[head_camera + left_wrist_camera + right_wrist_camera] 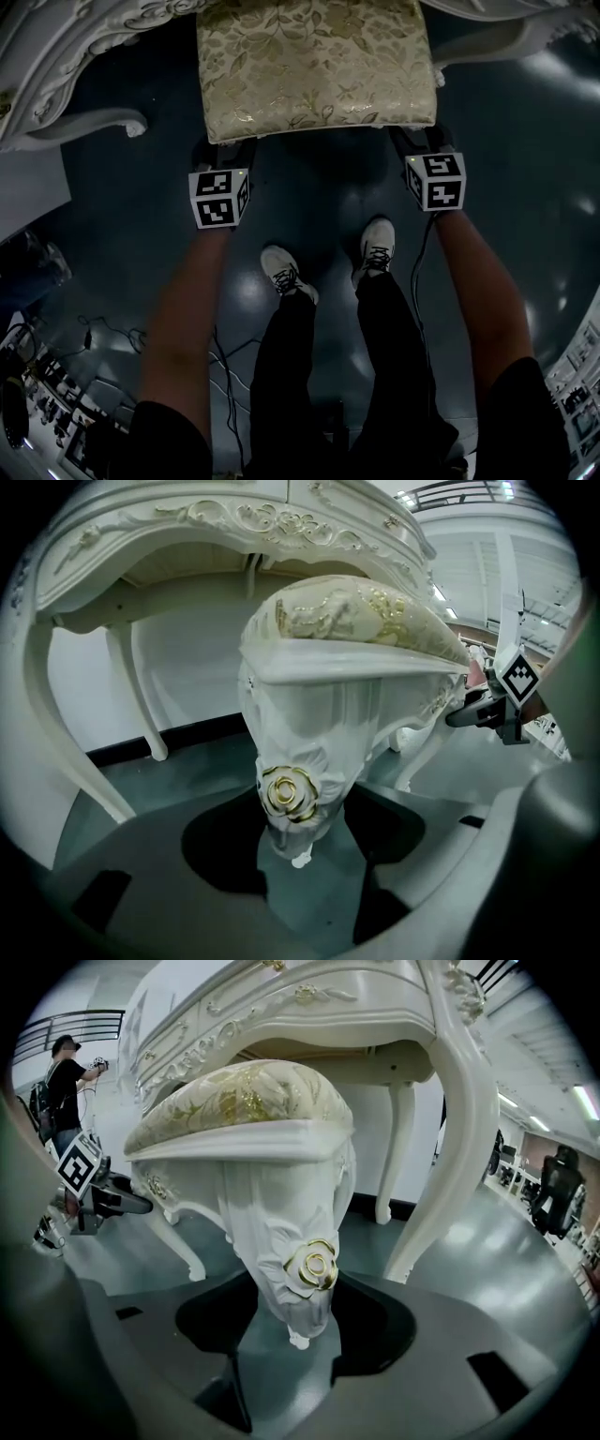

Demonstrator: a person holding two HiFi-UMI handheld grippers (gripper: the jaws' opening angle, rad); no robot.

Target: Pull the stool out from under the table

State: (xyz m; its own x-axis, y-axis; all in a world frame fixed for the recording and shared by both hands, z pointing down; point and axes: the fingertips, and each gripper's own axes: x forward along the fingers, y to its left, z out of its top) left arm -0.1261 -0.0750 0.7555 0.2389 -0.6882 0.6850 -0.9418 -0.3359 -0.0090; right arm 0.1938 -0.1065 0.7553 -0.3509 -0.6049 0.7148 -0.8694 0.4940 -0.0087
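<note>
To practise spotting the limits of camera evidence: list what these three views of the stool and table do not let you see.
- Head view: the stool has its legs hidden under its own cushion, and its far edge is cut off by the top border.
- Left gripper view: the table is seen only from below, so its top surface is hidden.
- Right gripper view: the far person is too small to tell what they hold.

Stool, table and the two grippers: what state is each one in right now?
table: standing upright, not gripped.
stool: upright, seat mostly out from under the table.
left gripper: closed on one front leg of the stool.
right gripper: closed on the other front leg.
</note>
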